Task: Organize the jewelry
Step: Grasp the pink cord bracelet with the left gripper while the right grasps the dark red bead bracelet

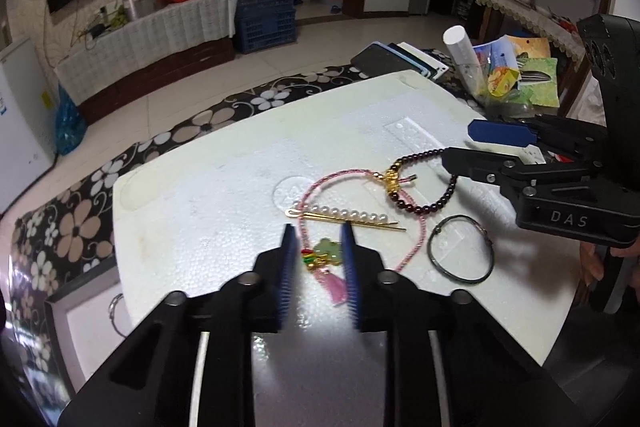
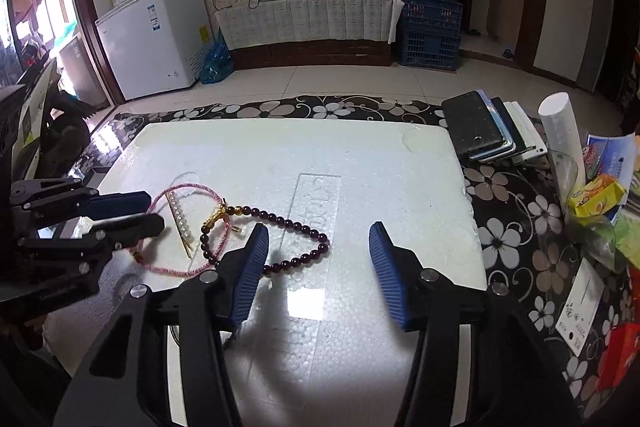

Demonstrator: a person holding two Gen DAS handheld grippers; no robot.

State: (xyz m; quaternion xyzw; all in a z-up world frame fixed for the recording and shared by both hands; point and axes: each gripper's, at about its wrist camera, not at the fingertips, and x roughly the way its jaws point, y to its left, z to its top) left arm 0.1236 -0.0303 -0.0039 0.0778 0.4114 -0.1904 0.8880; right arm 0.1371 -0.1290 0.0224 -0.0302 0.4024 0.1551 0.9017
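Observation:
On a white foam board lie a pink cord necklace with a green pendant and pink tassel, a pearl hairpin, a dark bead bracelet with a gold charm, and a dark bangle. My left gripper is open, its blue fingers either side of the pendant. My right gripper is open wide above the board, its left finger over the bead bracelet; it also shows in the left wrist view.
The board rests on a black floral table. Stacked phones, a white tube, snack packets and cards sit at the right. A framed tray lies at the left.

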